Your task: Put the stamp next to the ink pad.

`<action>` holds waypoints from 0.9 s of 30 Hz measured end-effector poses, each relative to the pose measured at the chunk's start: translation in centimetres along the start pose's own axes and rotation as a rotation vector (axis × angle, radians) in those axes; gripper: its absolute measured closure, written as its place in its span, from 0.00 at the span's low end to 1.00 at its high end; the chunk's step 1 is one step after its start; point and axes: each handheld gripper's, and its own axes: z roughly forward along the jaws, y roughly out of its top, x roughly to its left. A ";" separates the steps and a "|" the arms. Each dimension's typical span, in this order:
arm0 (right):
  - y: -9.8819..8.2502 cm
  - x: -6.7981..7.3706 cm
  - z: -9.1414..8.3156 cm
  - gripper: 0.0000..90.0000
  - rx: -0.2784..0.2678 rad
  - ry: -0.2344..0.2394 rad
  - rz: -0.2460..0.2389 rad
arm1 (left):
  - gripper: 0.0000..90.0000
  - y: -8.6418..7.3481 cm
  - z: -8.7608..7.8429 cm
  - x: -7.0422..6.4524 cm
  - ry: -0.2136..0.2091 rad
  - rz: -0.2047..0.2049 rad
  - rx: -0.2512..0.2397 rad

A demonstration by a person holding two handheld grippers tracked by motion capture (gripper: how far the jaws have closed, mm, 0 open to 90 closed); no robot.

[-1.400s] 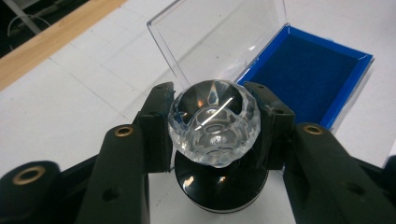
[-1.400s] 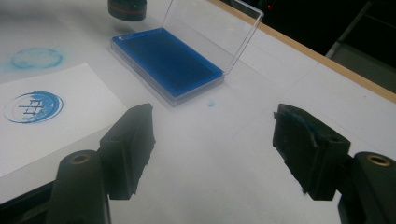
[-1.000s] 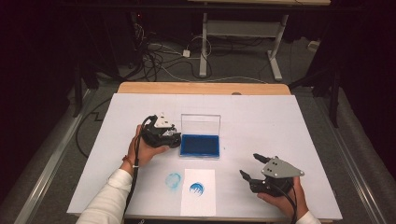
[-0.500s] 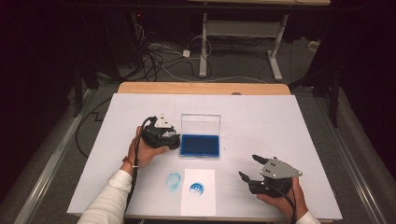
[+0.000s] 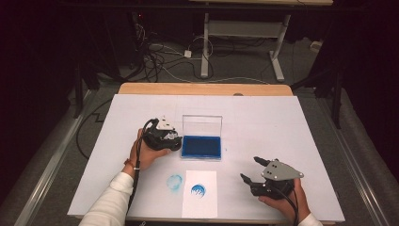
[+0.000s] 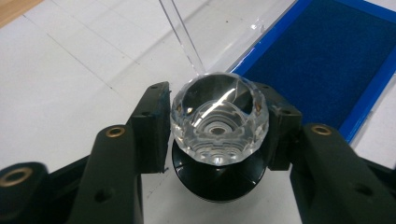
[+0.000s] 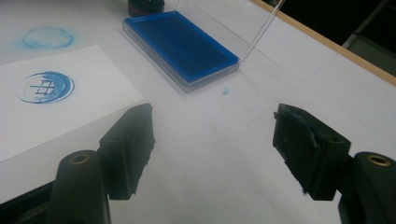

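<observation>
At the near edge of the white table (image 5: 291, 117), in the high view, the right gripper (image 5: 251, 180) rests in the person's right hand, low over the bare surface to the right of the paper. Its jaws stand well apart with nothing between them; in the right gripper view they frame only white tabletop.

Just left of it lies a white rectangular sheet of paper (image 5: 200, 200) carrying a round blue stamped print (image 5: 198, 190). A fainter, smudged blue ring mark (image 5: 175, 181) sits directly on the table just beside the sheet's left edge.

Farther back, near the middle of the table, is a blue ink pad in a clear plastic case (image 5: 202, 146), its transparent lid (image 5: 202, 125) standing upright along the far side.

Touching distance to the pad's left, the left gripper (image 5: 171, 141) is held by the person's left hand, white sleeve trailing toward the near edge. In the left gripper view a round stamp with a clear faceted knob and a black base (image 6: 218, 125) stands on the table between the jaws, just beside the corner of the ink pad. The jaws have just been opening: a thin gap shows at the left pad (image 6: 152, 122), while the right one lies so close to the knob that contact cannot be told. The stamp stands upright, its black base on the white surface.
</observation>
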 end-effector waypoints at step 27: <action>0.1 0.2 0.0 0.33 -0.001 -0.001 -0.008 | 0.32 0.2 -1.6 -0.6 0.043 -0.003 -0.114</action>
